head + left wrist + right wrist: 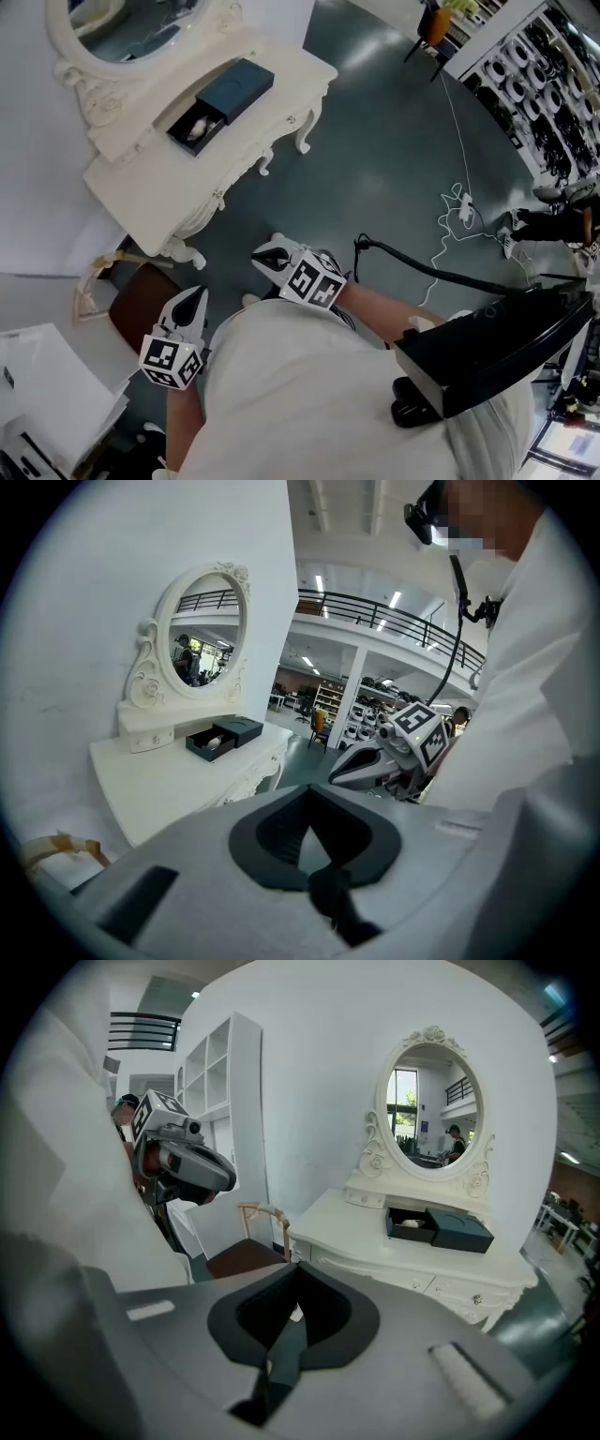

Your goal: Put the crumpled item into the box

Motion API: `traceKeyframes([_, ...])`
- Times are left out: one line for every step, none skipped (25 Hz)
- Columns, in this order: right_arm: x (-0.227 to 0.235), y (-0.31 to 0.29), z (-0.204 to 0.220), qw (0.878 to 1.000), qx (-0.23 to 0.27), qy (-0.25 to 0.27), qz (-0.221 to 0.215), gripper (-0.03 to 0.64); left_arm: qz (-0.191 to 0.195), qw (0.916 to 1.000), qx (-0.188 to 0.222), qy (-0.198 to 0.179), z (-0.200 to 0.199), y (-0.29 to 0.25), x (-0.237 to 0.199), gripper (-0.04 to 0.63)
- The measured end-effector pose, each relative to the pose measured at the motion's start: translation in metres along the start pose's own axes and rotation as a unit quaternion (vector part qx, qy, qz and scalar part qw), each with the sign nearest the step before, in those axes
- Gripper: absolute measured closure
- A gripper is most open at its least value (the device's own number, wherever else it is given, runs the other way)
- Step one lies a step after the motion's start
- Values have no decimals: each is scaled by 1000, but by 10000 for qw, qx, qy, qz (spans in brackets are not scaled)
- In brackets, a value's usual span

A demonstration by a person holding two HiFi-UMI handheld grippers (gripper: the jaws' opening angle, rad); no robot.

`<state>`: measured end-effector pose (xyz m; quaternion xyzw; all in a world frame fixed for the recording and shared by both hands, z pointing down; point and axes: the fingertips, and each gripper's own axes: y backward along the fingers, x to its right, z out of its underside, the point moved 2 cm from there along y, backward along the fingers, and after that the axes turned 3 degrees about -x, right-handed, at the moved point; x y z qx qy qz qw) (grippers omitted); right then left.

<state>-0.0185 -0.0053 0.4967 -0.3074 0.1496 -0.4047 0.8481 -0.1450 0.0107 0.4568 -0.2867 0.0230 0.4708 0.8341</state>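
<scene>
A dark teal box (181, 137) lies open on the white dressing table (141, 197), its lid (234, 91) beside it. A white crumpled item (196, 126) lies inside the box. It also shows small in the box (409, 1233) in the right gripper view and in the box (200, 749) in the left gripper view. Both grippers hang close to the person's body, well short of the table. My left gripper (194, 300) is shut and holds nothing. My right gripper (269, 256) looks shut and empty too.
An oval mirror (131, 28) stands at the table's back. A wooden chair (141, 305) sits by the table's near left leg. White cables (450, 220) trail across the grey floor. Shelving (553, 84) lines the far right.
</scene>
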Motion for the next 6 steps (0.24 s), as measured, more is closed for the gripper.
traceKeyframes([1,1,1,10000,-6,-4,-1,617,8,10000,-4,1,-1,-2,0,594])
traceKeyframes([3,1,2,10000,-12,-6,-5,617,15,10000,-6,2,-2,-4,0,594])
traceKeyframes([4,1,3,10000,-16,-5,-9,617,19,10000,-6,-1,-3,-6,0,594])
traceKeyframes([6,1,4,10000,-14,-1,-16,617,19,10000,-7,-5,-4,-8,-1,594])
traceKeyframes([8,1,4,10000,-8,5,-26,617,15,10000,-9,-11,-5,-10,-1,594])
traceKeyframes([10,0,4,10000,-1,13,-37,617,11,10000,-10,-16,-6,-12,-2,594])
